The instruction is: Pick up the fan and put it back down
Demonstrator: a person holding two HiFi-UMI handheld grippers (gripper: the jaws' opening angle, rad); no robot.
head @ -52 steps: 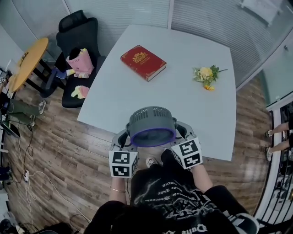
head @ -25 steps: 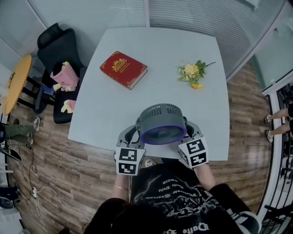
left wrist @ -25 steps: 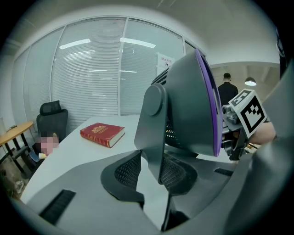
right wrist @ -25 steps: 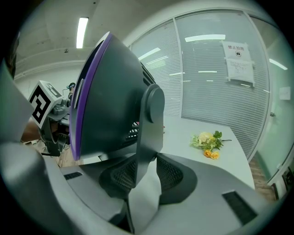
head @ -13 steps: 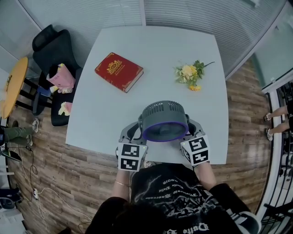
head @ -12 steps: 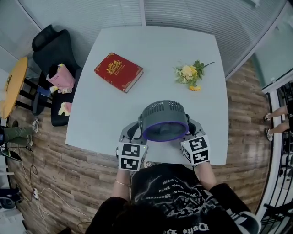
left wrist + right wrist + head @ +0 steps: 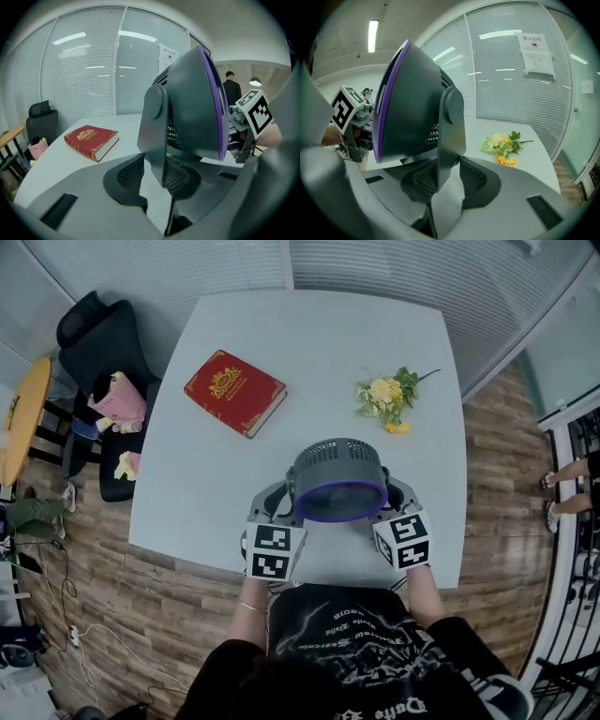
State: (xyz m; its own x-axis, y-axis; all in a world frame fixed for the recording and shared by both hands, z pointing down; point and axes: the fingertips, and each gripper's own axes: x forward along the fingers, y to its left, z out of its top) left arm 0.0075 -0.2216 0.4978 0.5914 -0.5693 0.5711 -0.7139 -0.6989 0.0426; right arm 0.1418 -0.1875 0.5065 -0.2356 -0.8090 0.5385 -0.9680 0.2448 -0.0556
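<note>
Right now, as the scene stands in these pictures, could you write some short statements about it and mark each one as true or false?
1. The left gripper and the right gripper are each shut on the fan. True.
2. In the head view, the red book lies to the right of the flowers. False: it lies to their left.
3. The flowers lie on top of the red book. False: the two lie apart, each directly on the white table.
4. The fan has a purple rim around its front. True.
</note>
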